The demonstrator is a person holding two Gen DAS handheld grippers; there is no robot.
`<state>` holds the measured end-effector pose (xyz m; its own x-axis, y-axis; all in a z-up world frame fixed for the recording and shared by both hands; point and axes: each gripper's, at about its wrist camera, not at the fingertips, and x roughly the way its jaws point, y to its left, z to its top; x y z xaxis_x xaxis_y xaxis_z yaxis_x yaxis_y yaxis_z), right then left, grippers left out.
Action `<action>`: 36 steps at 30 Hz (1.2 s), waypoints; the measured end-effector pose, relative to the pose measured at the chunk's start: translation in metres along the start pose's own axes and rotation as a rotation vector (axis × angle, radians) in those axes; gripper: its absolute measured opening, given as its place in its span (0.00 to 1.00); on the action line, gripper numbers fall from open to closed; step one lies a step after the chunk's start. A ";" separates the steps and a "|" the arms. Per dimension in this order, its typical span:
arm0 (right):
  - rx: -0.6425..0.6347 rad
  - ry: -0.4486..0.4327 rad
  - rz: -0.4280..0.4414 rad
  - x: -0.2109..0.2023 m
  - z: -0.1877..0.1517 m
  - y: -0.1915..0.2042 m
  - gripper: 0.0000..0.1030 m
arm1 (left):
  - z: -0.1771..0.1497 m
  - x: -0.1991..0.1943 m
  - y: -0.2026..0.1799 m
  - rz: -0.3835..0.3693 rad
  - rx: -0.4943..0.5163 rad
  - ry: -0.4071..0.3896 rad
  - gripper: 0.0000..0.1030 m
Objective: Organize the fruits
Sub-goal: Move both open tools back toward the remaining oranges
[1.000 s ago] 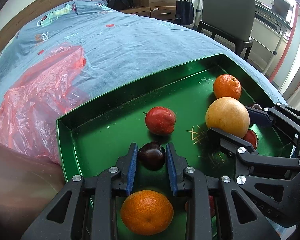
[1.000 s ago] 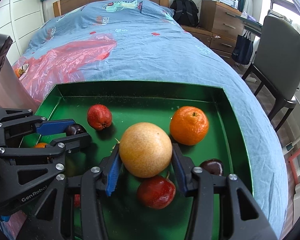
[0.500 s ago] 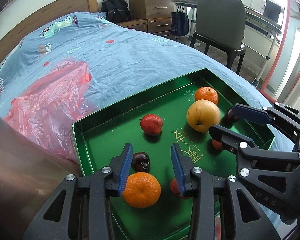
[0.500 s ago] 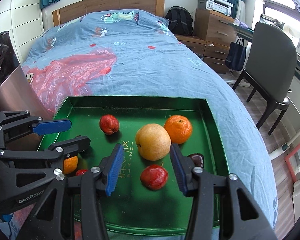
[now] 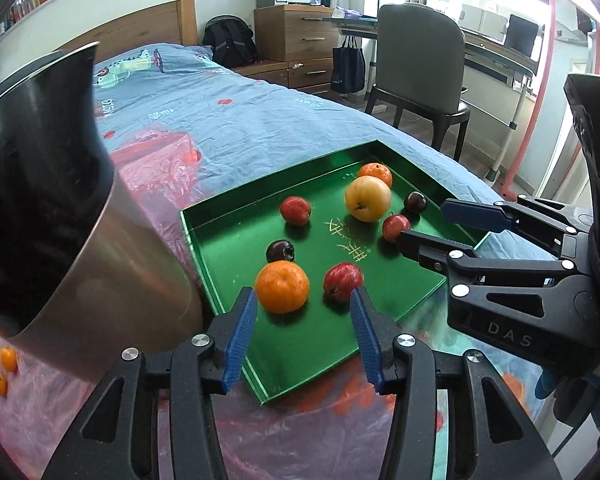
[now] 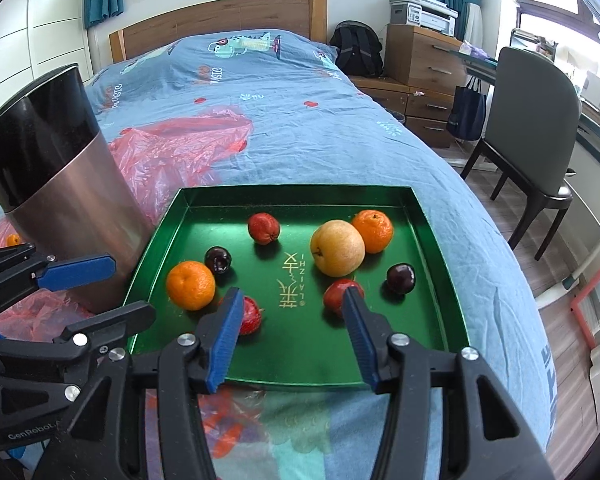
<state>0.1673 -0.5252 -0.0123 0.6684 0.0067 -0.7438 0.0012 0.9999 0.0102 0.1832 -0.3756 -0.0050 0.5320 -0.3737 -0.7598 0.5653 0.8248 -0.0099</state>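
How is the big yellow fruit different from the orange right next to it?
The yellow fruit is bigger than the orange. Its skin is pale yellow; the orange is bright orange. The yellow fruit sits nearer the tray's middle, the orange behind it toward the far right corner. Both are round, lie loose in the green tray, and look to be touching.

Near edge of tray: the green tray (image 6: 440,280) has a low rim, and both grippers, jaws spread, hover above its front edge.
Middle of tray: a bare strip with gold lettering (image 6: 290,284) runs front to back between two fruit groups.
Left group: an orange (image 6: 191,285), dark plum (image 6: 218,260) and red fruit (image 6: 249,315) sit close together.
Right group: a yellow pear (image 6: 337,247) touches an orange (image 6: 372,231); red fruit (image 6: 342,294) and plum (image 6: 401,278) lie near.
Left side: a tall metal bin (image 6: 64,184) stands just beside the tray, blocking that approach.
Beyond tray: open blue bedspread (image 6: 300,128) with crumpled red plastic (image 6: 180,148).
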 end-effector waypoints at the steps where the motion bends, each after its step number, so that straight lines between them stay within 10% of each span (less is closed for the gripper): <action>1: 0.001 0.001 0.003 -0.003 -0.002 0.004 0.72 | -0.004 -0.003 0.003 0.003 -0.006 0.001 0.42; 36: -0.144 -0.005 0.159 -0.041 -0.044 0.176 0.73 | -0.160 -0.093 0.182 0.257 -0.311 0.042 0.42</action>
<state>0.1074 -0.3487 -0.0090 0.6551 0.1644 -0.7375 -0.2105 0.9771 0.0309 0.1363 -0.1228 -0.0404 0.6010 -0.1259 -0.7893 0.1961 0.9805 -0.0070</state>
